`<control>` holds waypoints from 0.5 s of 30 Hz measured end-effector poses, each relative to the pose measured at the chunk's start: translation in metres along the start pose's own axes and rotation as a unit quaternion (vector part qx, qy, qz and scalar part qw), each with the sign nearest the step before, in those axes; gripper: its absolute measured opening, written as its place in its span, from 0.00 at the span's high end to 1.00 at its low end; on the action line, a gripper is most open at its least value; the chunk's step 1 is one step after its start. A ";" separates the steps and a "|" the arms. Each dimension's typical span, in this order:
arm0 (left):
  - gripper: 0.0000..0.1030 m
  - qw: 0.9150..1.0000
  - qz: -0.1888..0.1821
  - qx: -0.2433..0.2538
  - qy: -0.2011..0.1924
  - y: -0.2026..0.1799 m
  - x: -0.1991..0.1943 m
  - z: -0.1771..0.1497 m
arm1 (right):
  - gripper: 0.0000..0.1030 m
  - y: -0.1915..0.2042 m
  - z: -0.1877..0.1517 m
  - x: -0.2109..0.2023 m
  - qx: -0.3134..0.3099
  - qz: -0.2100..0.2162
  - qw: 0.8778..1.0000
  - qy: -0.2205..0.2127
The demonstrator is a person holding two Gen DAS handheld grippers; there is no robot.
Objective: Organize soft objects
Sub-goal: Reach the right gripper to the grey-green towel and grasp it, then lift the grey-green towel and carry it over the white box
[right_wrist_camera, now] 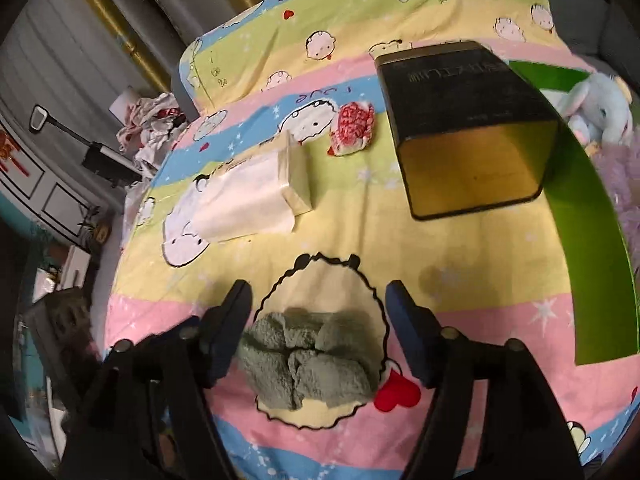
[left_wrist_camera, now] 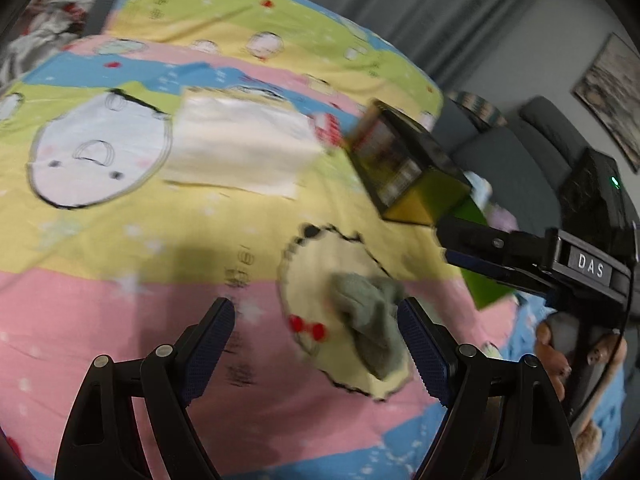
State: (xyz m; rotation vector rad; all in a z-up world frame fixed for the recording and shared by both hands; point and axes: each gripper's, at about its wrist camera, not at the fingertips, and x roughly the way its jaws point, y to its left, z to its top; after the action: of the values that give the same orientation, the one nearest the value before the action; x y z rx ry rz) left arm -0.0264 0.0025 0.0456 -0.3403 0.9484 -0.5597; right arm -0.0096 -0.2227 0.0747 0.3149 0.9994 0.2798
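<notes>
The right gripper (right_wrist_camera: 318,320) is spread wide, the grey-green sock (right_wrist_camera: 308,360) lying between its fingers on the bedsheet (right_wrist_camera: 460,240). The left gripper (left_wrist_camera: 316,344) is also spread, the sock beside its right finger. Farther off sit a white folded cloth (right_wrist_camera: 244,204), a red patterned sock (right_wrist_camera: 352,128) and a dark box (right_wrist_camera: 468,128).

Dim indoor light; left view motion-blurred, right sharper; fisheye bending, dark vignette at edges.
</notes>
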 end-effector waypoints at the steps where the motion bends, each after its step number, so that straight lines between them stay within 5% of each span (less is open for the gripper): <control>1: 0.19 1.000 -0.003 0.006 0.003 -0.004 0.002 -0.002 | 0.28 -0.001 -0.002 0.004 0.002 0.011 1.000 0.012; 6: 0.21 0.999 -0.005 0.028 0.016 -0.018 0.014 -0.009 | 0.29 -0.009 -0.020 0.022 0.023 0.046 0.997 0.062; 12: 0.34 0.998 -0.011 0.058 0.035 -0.032 0.030 -0.018 | 0.28 -0.012 -0.028 0.025 0.026 0.063 0.995 0.073; 15: 0.38 0.997 0.000 0.075 0.023 -0.039 0.036 -0.020 | 0.43 -0.010 -0.032 0.030 0.007 0.073 0.994 0.085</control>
State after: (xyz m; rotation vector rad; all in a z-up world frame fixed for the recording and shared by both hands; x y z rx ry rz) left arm -0.0383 -0.0511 0.0306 -0.1929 0.9452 -0.6374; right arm -0.0205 -0.2169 0.0314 0.3831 1.1487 0.4371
